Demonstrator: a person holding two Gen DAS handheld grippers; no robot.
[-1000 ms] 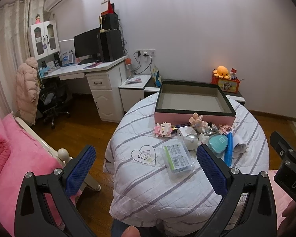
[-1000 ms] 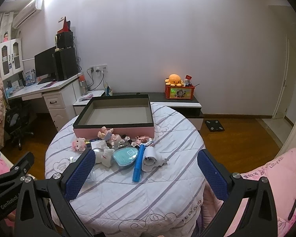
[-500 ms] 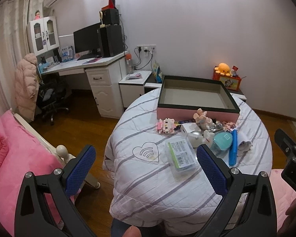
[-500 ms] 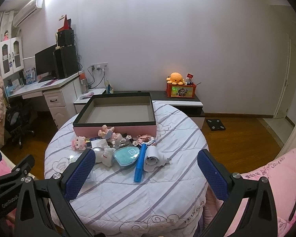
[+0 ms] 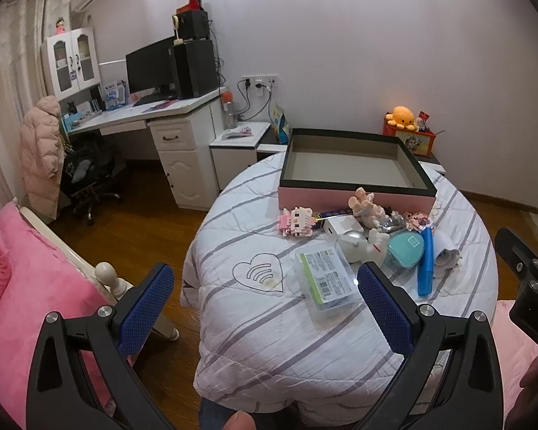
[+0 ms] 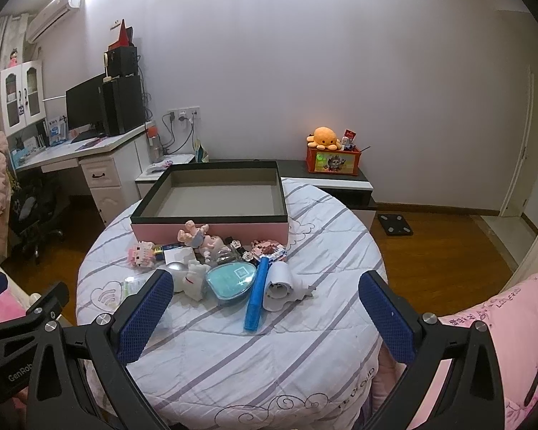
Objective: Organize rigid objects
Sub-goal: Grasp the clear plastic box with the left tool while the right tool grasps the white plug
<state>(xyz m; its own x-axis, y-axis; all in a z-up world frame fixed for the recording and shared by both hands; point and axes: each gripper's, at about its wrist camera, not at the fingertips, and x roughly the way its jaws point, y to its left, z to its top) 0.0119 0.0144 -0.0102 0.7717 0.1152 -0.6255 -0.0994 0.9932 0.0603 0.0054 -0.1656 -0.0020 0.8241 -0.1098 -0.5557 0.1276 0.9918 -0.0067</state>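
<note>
An empty pink box with a black rim (image 5: 355, 193) (image 6: 211, 227) stands at the far side of a round table. In front of it lies a pile of small objects: a pink block figure (image 5: 296, 221) (image 6: 141, 252), a teal case (image 5: 405, 249) (image 6: 233, 279), a blue tube (image 5: 426, 261) (image 6: 256, 294), a white roll (image 6: 278, 281), a clear flat case (image 5: 326, 276) and small toys. My left gripper (image 5: 265, 302) is open and empty, near the table's left front. My right gripper (image 6: 265, 310) is open and empty, above the front of the table.
The table wears a white striped cloth (image 6: 233, 351). A pink bed (image 5: 25, 286) lies to the left and pink bedding (image 6: 502, 322) to the right. A white desk (image 5: 154, 118) with a monitor and a low cabinet with an orange plush (image 6: 324, 138) stand by the wall.
Both grippers have moved a little closer to the table. The left view has swung slightly left, so the pile sits further right. Both stay open.
</note>
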